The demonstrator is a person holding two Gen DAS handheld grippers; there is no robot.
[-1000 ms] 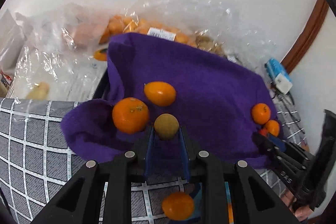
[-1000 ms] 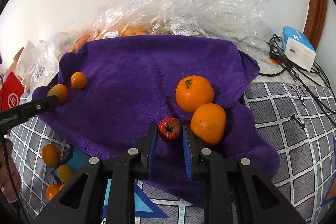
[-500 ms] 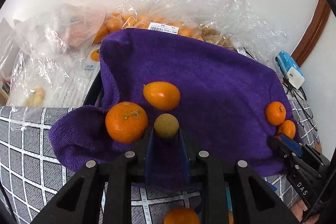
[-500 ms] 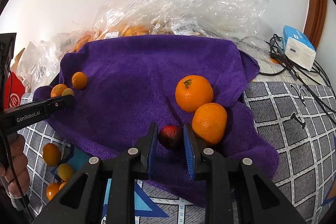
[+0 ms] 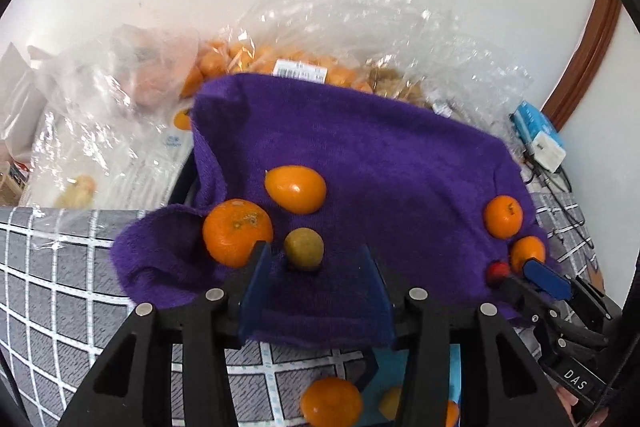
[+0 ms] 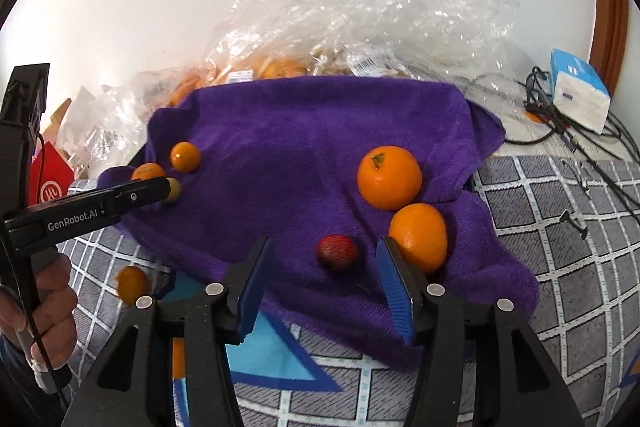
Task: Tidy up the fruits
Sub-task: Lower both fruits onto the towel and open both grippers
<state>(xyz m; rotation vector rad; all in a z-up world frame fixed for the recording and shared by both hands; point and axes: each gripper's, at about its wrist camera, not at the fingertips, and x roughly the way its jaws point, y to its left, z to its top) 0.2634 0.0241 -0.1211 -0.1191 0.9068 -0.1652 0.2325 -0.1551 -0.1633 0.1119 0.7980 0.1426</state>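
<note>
A purple towel carries the fruit. My left gripper is open; a small olive-brown fruit lies on the towel between its fingers, free. Beside it sit a mandarin and an oval orange fruit. My right gripper is open around a small red fruit that lies free on the towel. Two oranges sit just right of it. The left gripper also shows in the right wrist view, near two small orange fruits.
Clear plastic bags of fruit pile up behind the towel by the white wall. Loose small orange fruits lie on the grey checked cloth. A blue-white tissue pack and cables lie at the right.
Both grippers have opened. The olive-brown fruit and the red fruit, held before, now lie free on the towel between the fingers.
</note>
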